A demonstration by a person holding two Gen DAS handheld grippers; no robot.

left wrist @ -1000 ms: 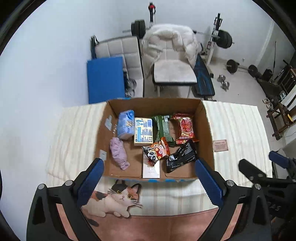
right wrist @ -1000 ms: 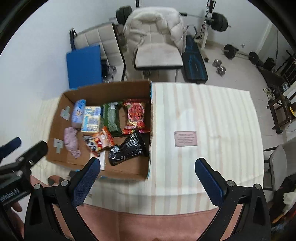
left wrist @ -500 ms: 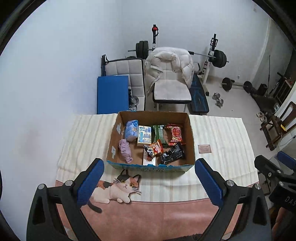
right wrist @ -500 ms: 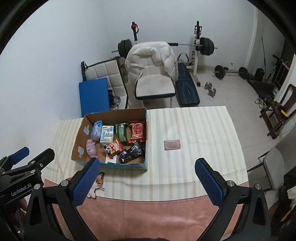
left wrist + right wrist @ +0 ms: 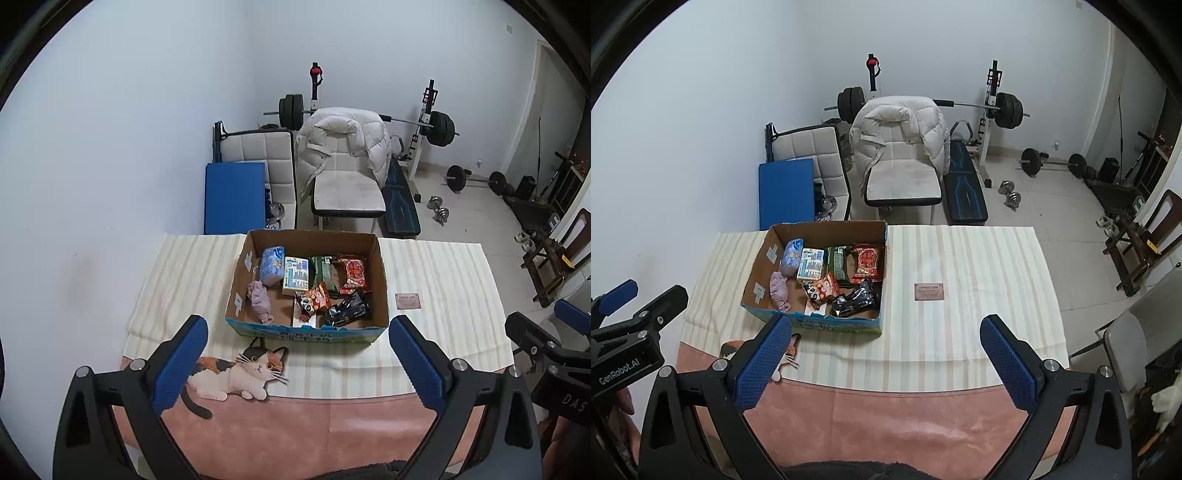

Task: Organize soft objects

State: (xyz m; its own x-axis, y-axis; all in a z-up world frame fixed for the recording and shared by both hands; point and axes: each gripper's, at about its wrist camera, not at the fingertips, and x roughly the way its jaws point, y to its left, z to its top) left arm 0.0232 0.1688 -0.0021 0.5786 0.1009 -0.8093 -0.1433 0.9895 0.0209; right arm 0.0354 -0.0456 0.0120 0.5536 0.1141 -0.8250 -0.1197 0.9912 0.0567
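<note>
An open cardboard box [image 5: 380, 266] stands on a striped cloth on the table; it also shows in the right wrist view [image 5: 882, 291]. Inside lie a purple cloth bundle [image 5: 259, 297], a blue tissue pack [image 5: 272, 260], a light box [image 5: 295, 275], a green packet [image 5: 320, 267], a red snack bag [image 5: 352, 271], an orange snack bag [image 5: 316, 299] and a black packet [image 5: 347, 314]. My left gripper [image 5: 297, 363] is open and empty, well back from the box's near wall. My right gripper [image 5: 886, 363] is open and empty, over the cloth to the right of the box.
A small brown card [image 5: 929, 291] lies on the cloth right of the box. A cat picture [image 5: 240, 374] is on the pink table edge. Beyond the table stand a white chair with a jacket [image 5: 345, 162], a blue mat [image 5: 234, 195] and weight gear [image 5: 439, 129].
Both grippers have pulled back and up from the box, so the box looks smaller and more of the room shows. Both stay open and empty. The items in the box have not moved.
</note>
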